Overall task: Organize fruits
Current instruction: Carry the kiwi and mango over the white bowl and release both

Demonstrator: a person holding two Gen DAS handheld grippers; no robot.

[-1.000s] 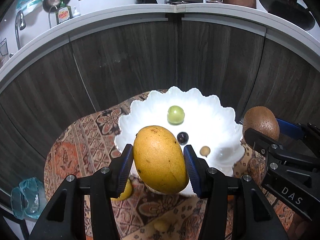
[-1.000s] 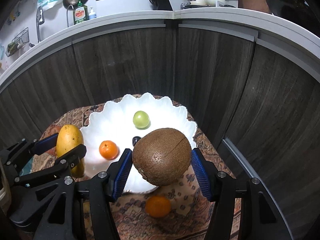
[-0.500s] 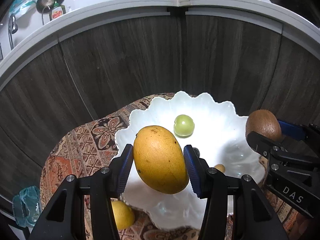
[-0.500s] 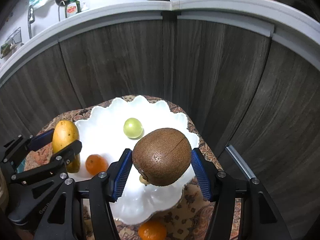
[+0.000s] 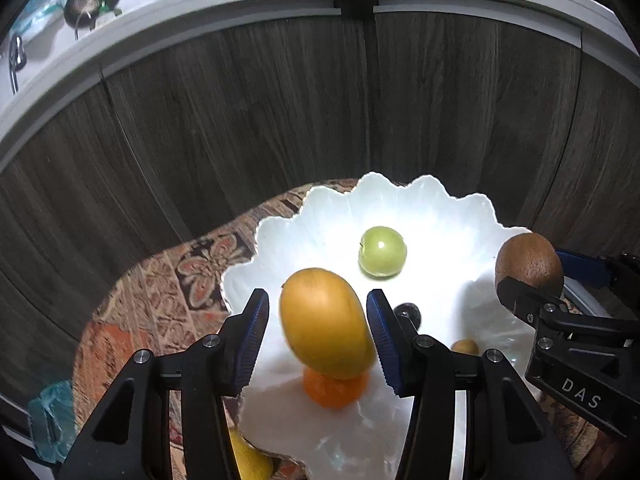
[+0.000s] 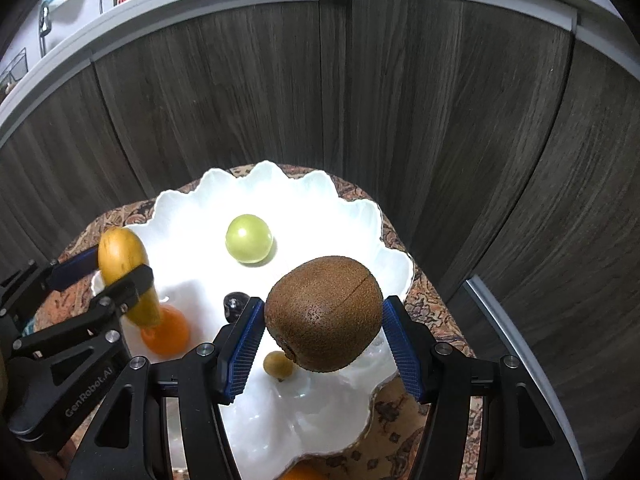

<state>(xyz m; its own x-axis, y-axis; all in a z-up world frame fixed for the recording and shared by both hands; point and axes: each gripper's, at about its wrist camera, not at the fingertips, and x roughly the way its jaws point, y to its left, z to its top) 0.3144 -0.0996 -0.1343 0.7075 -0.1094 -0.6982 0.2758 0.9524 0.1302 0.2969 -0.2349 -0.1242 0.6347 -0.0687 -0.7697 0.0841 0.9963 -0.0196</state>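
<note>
A white scalloped bowl (image 5: 452, 208) (image 6: 192, 208) stands on a patterned cloth. My left gripper (image 5: 318, 332) has opened; the yellow mango (image 5: 326, 322) (image 6: 122, 276) sits loose between its pads, gaps on both sides, over an orange (image 5: 336, 392) (image 6: 166, 334) in the bowl. My right gripper (image 6: 324, 332) stands around the brown kiwi (image 6: 324, 314) (image 5: 528, 262) over the bowl's right side, with small gaps at both pads. In the bowl lie a green round fruit (image 5: 382, 252) (image 6: 249, 239), a dark grape (image 5: 408, 314) (image 6: 236, 304) and a small tan fruit (image 5: 464, 347) (image 6: 278, 365).
Dark wood cabinet doors (image 5: 320, 100) rise close behind the small table. A yellow fruit (image 5: 250, 460) lies on the cloth (image 5: 160, 292) below the bowl's left rim. Another orange (image 6: 302, 472) lies on the cloth at the bowl's near edge. A bluish glass object (image 5: 48, 416) sits at far left.
Both grippers moved forward over the bowl. The left jaws widened and the mango now sits loose, blurred, lower over the orange. The right jaws also widened around the kiwi.
</note>
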